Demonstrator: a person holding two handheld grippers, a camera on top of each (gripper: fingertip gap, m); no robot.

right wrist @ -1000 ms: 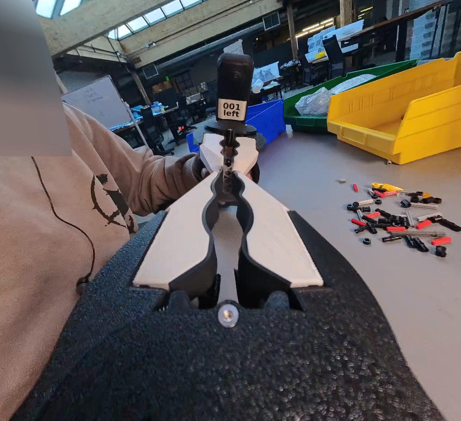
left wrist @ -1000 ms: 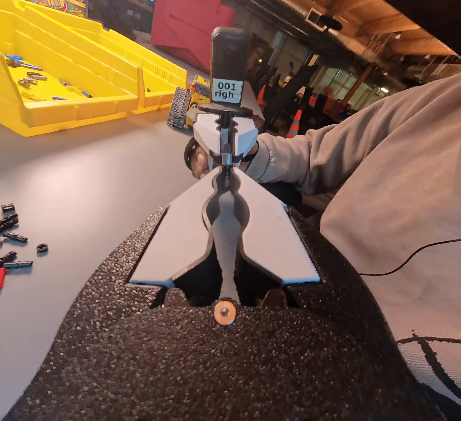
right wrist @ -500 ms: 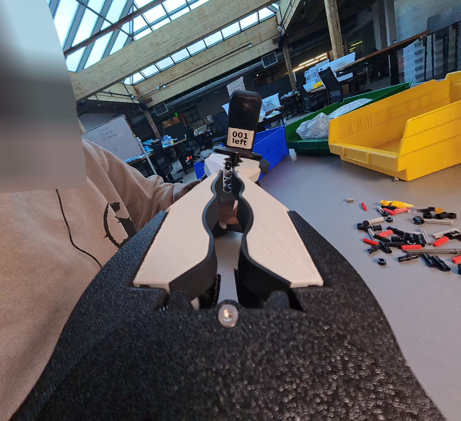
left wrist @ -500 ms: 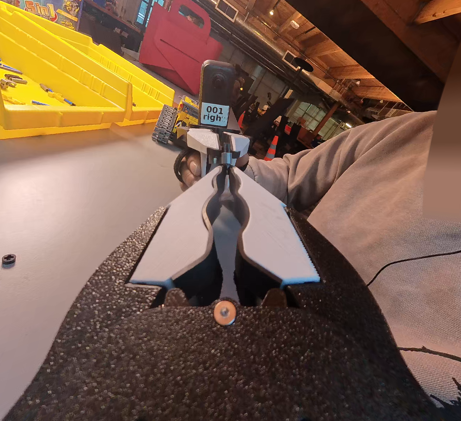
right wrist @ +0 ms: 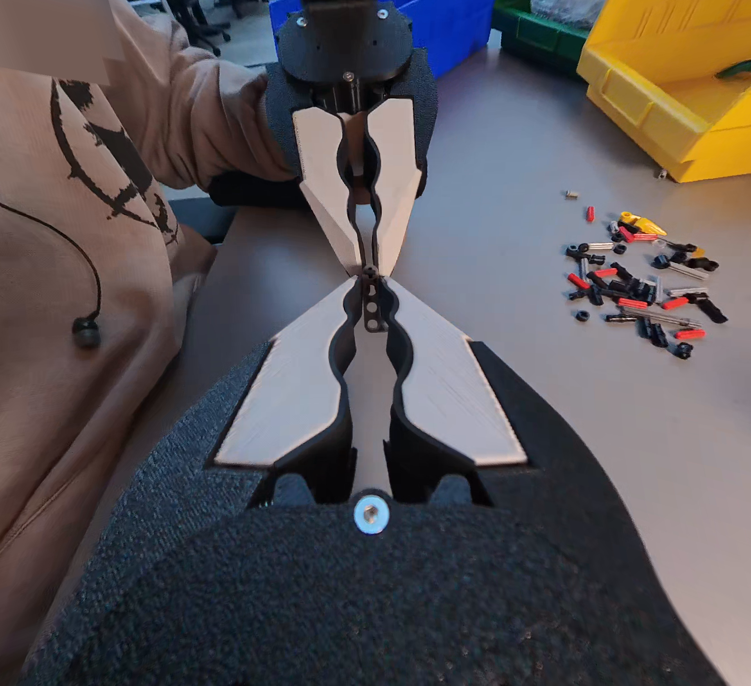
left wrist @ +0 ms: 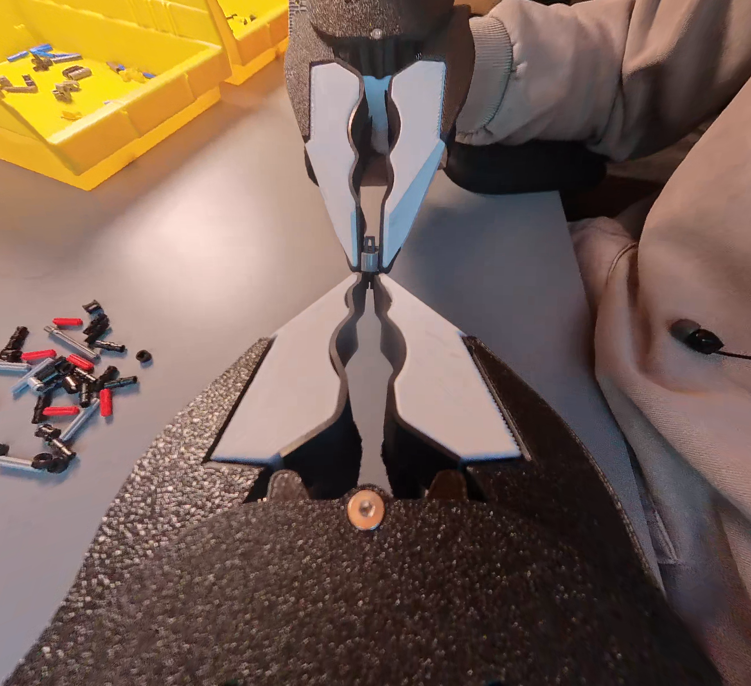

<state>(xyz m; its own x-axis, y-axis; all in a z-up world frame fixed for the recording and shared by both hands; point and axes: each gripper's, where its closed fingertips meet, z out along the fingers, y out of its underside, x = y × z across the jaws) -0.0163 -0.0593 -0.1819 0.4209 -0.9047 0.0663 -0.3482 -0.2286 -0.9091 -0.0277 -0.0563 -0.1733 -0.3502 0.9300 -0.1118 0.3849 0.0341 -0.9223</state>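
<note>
Right wrist view has the right gripper point(right wrist: 370, 280) clamped on a black holed beam point(right wrist: 373, 310), the left gripper point(left wrist: 369, 280) pinching a dark pin point(right wrist: 370, 271) tip-to-tip; keeping both square should matter.

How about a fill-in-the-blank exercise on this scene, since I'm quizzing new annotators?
1. The right hand-held gripper is shut on a holed beam coloured ___.
2. The loose parts lie on the table, on the right hand-held gripper's ___ side.
3. Directly behind the left hand-held gripper, shut on a pin, stands a bin coloured ___.

Missing words: black; right; blue.
</note>
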